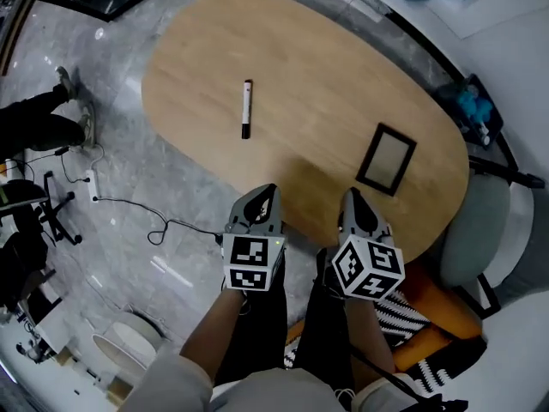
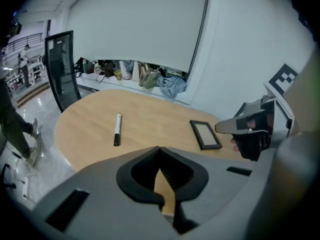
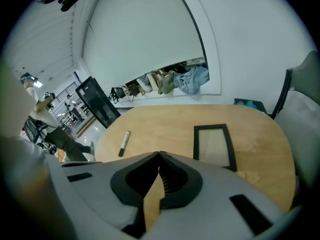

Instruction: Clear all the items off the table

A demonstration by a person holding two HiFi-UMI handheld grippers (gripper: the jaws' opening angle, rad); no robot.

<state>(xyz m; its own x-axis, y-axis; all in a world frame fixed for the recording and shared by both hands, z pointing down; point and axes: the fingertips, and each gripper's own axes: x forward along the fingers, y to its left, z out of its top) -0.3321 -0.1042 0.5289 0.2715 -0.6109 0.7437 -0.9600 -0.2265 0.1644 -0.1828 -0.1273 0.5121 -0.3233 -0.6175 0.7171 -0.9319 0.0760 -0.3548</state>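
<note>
Left gripper (image 1: 270,190) and right gripper (image 1: 352,193) are closed, empty; marker (image 1: 247,108) points away, black cap nearest.

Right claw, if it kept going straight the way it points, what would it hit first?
Probably the bare wooden table, just left of the black picture frame. The right claw, shut and empty, angles down toward it; depth is uncertain.

to my right stands a grey chair (image 1: 476,230). a black cable (image 1: 129,202) lies on the marble floor (image 1: 171,273), and bags and clothes (image 2: 150,78) lie along the white wall (image 2: 140,24).
</note>
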